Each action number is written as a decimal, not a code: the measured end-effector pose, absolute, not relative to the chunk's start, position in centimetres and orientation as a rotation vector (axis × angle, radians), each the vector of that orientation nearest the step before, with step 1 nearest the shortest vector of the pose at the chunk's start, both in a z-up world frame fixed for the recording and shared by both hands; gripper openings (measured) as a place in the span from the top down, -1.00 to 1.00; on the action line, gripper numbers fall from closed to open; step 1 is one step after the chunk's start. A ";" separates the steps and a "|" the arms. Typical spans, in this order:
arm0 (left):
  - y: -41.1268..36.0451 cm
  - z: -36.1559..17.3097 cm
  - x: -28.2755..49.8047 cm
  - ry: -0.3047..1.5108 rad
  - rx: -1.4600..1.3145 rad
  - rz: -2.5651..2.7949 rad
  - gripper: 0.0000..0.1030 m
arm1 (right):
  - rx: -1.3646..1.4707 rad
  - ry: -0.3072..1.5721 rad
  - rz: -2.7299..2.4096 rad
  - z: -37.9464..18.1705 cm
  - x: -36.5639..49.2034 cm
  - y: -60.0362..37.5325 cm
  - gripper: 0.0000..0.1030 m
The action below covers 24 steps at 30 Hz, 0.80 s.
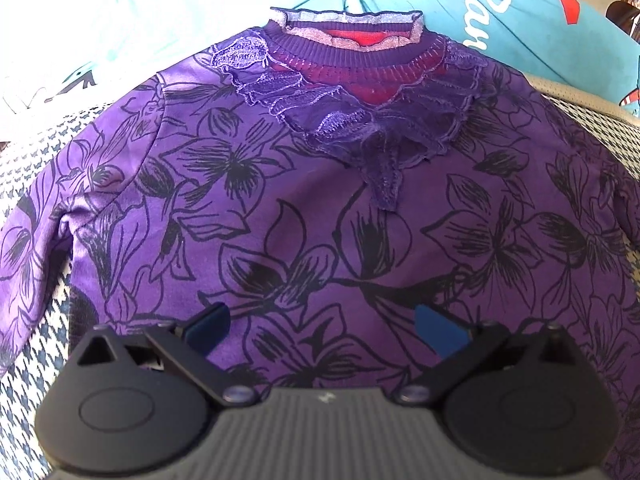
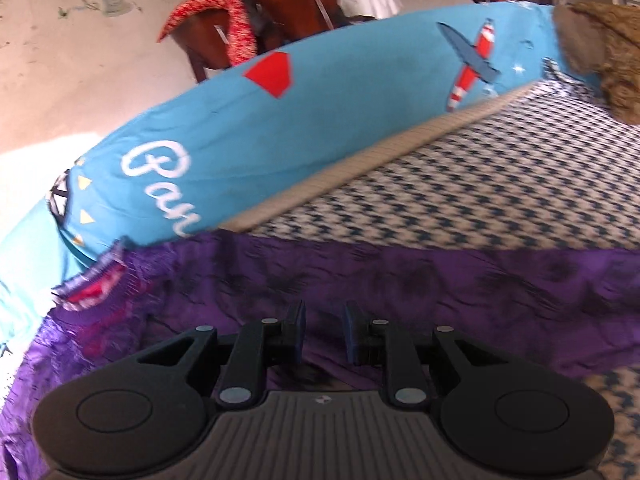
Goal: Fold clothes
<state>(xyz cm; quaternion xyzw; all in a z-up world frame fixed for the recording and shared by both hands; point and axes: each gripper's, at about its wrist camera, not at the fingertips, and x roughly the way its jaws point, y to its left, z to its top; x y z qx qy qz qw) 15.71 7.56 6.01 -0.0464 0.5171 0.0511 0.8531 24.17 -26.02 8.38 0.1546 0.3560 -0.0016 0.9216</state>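
Note:
A purple long-sleeved top (image 1: pixel 320 220) with black flower outlines lies flat and face up on the bed, its lace-trimmed collar (image 1: pixel 344 32) at the far end. My left gripper (image 1: pixel 320 316) hovers over the lower chest of the top, its blue-padded fingers wide apart and open with nothing between them. In the right wrist view the same top (image 2: pixel 400 280) stretches across, with its collar (image 2: pixel 92 284) at the left. My right gripper (image 2: pixel 325 312) sits low over the top near its shoulder. Its fingers stand a narrow gap apart, open, gripping no cloth.
A houndstooth bed cover (image 2: pixel 500 184) lies under the top. A long blue pillow (image 2: pixel 280 132) with white lettering and a plane print runs behind the collar. Light turquoise bedding (image 1: pixel 120 20) is at the far left. A wooden chair (image 2: pixel 288 4) and a brown furry blanket (image 2: pixel 612 52) lie beyond.

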 end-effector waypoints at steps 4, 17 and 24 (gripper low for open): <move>7.5 6.0 15.7 1.085 -0.084 0.110 -0.99 | 0.319 0.750 -0.047 8.3 23.0 -27.7 0.60; 6.5 4.7 15.8 1.103 -0.016 0.095 -1.00 | 0.380 0.810 -0.132 6.4 22.8 -32.3 0.60; 6.2 4.4 15.5 1.095 0.005 0.088 -1.00 | 0.389 0.833 -0.221 5.0 23.3 -33.7 0.75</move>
